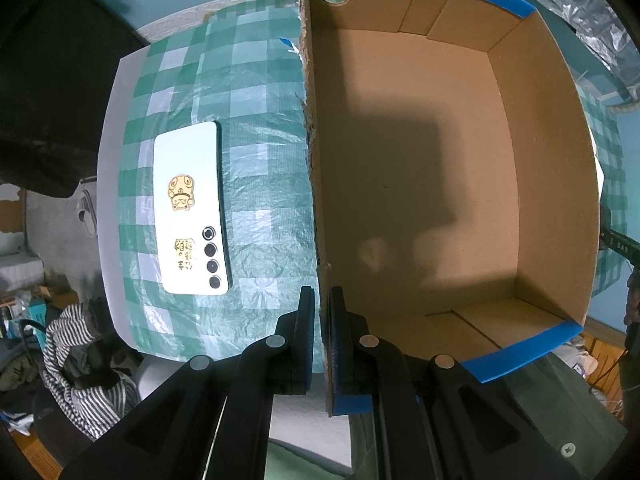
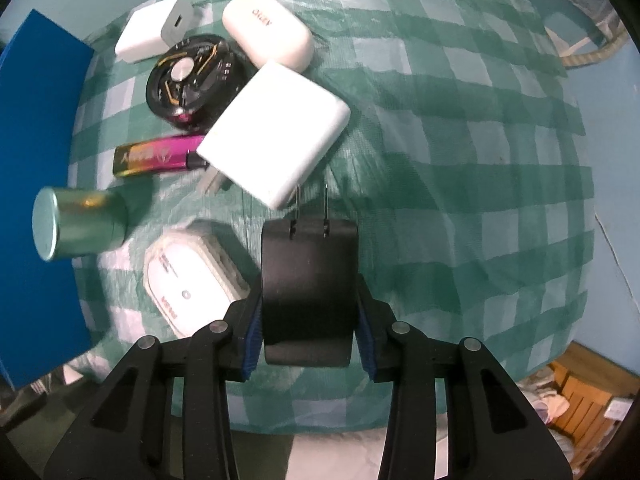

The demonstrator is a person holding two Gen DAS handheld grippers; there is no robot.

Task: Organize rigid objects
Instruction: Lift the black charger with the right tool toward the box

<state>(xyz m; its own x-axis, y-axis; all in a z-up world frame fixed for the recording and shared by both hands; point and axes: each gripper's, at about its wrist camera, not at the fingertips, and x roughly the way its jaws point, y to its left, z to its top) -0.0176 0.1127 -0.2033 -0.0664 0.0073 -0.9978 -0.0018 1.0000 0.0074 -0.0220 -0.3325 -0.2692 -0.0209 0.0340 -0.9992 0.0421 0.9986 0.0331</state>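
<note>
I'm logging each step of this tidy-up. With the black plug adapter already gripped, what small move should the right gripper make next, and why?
Probably carry it left, toward the cardboard box. The right gripper is shut on the black plug adapter, prongs pointing forward. The left gripper is clamped on the box wall, seemingly steadying it, and the box interior shows nothing inside. Its blue outer wall lies at the left of the right wrist view.

My right claw (image 2: 308, 312) gripped a black plug adapter (image 2: 308, 288) by its sides, prongs pointing toward 12 o'clock. Beyond the prongs lay a white square charger (image 2: 276, 136) on the green checked cloth (image 2: 460, 200) covering the bench. At 10 o'clock I saw a pink-and-gold lighter (image 2: 158, 157) and a black round gadget (image 2: 192, 80); farther up, a white oval case (image 2: 268, 34). A green cylinder (image 2: 78, 222) lay at 9 o'clock beside a blue wall (image 2: 36, 200).
</note>
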